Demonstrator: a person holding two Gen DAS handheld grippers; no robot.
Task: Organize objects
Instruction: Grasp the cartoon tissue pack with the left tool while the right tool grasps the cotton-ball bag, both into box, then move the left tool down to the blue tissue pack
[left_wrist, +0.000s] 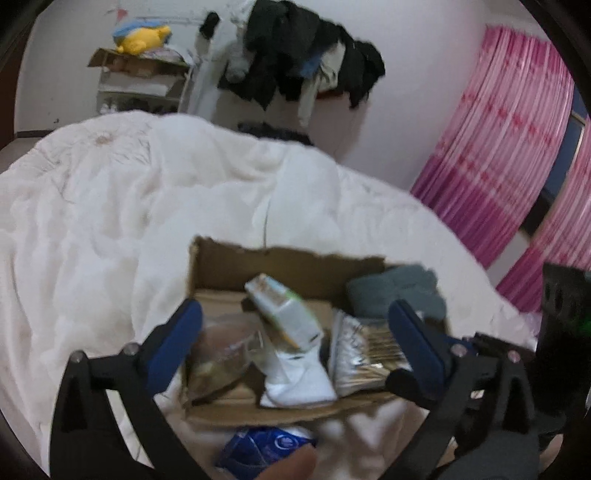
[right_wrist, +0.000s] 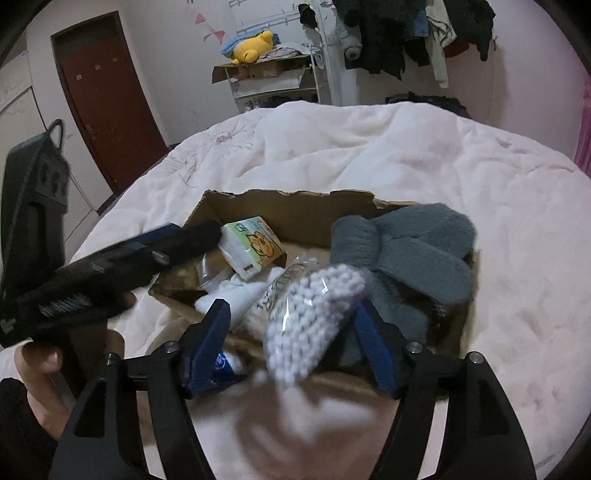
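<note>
A torn cardboard box (left_wrist: 295, 262) (right_wrist: 295, 210) lies on the bed. In it are a green-white carton (left_wrist: 284, 310) (right_wrist: 251, 247), a grey knit glove (left_wrist: 399, 291) (right_wrist: 413, 251), a clear container (left_wrist: 225, 350), a white cloth (left_wrist: 299, 380) and a silvery packet (left_wrist: 365, 354). My left gripper (left_wrist: 295, 325) is open and empty above the box. My right gripper (right_wrist: 291, 317) is open, and a clear bag of white beads (right_wrist: 314, 317) sits between its fingers, blurred. The left gripper also shows in the right wrist view (right_wrist: 122, 262). A blue packet (left_wrist: 262, 446) lies in front of the box.
A white quilt (left_wrist: 147, 206) (right_wrist: 406, 155) covers the bed. A shelf with a yellow plush toy (left_wrist: 142, 40) (right_wrist: 255, 48) stands behind, next to hanging dark clothes (left_wrist: 306, 70). Pink curtains (left_wrist: 509, 155) are at right, a brown door (right_wrist: 110, 103) at left.
</note>
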